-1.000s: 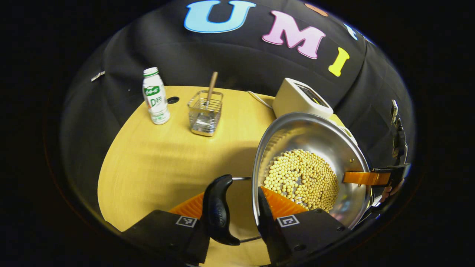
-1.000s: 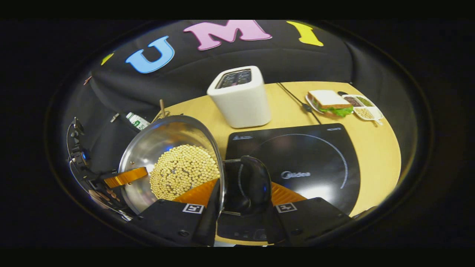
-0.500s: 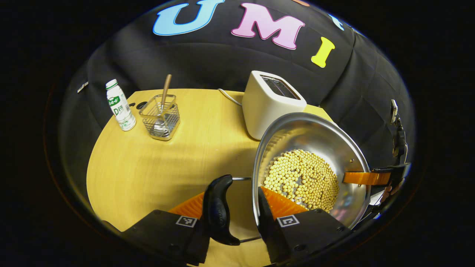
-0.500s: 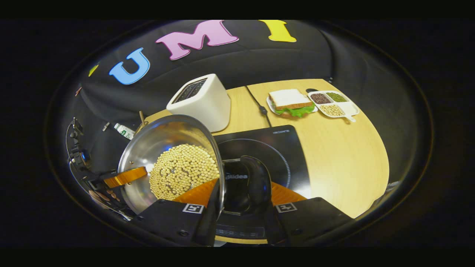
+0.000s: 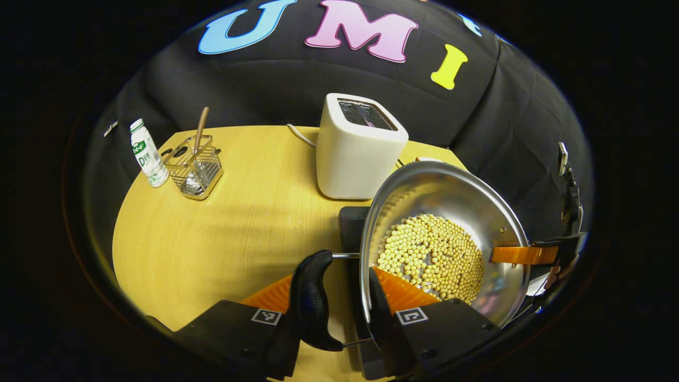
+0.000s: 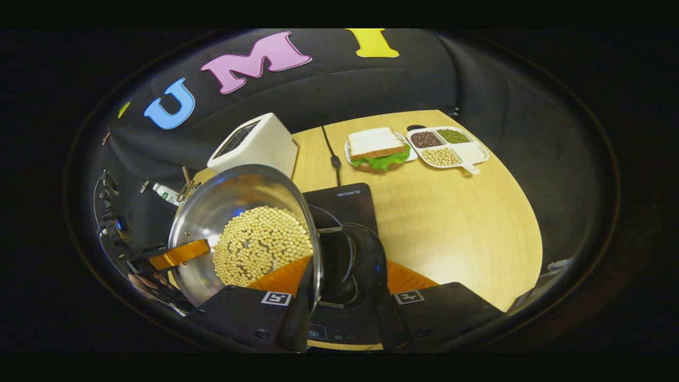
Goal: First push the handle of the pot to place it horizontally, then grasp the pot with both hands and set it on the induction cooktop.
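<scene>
We've got the pot (image 5: pixel 451 212) held off the table (image 5: pixel 212 239) between both grippers, one on each side handle. In the left gripper view, the left gripper (image 5: pixel 339 313) is clamped on the near black handle (image 5: pixel 313 297), one finger on the outer side of the handle, the other against the pot rim; both fingers press, so it's a firm grip. Across the pot we see the other gripper's finger (image 5: pixel 522 254) reaching over the far rim, with a bit of the hand (image 5: pixel 554 273) holding it. In the right gripper view, the right gripper (image 6: pixel 339 297) is closed the same way on the other black handle (image 6: pixel 360 265), pot rim between the fingers. The pot is steel and carries a pile of pale soybeans (image 6: pixel 262 244) that sit toward the middle. The induction cooktop (image 6: pixel 345 212) is directly below and behind the right-side handle; the pot looks to be above its left part, and we can't tell whether the base touches the glass. In the left gripper view a dark edge of the cooktop shows just under the pot rim. Toaster (image 5: pixel 358 146) stands just behind the pot. Bottle (image 5: pixel 144 154) and wire holder (image 5: pixel 193 167) sit at the far left of the table, sandwich plate (image 6: pixel 377 149) and divided tray (image 6: pixel 448 146) at the far right.
</scene>
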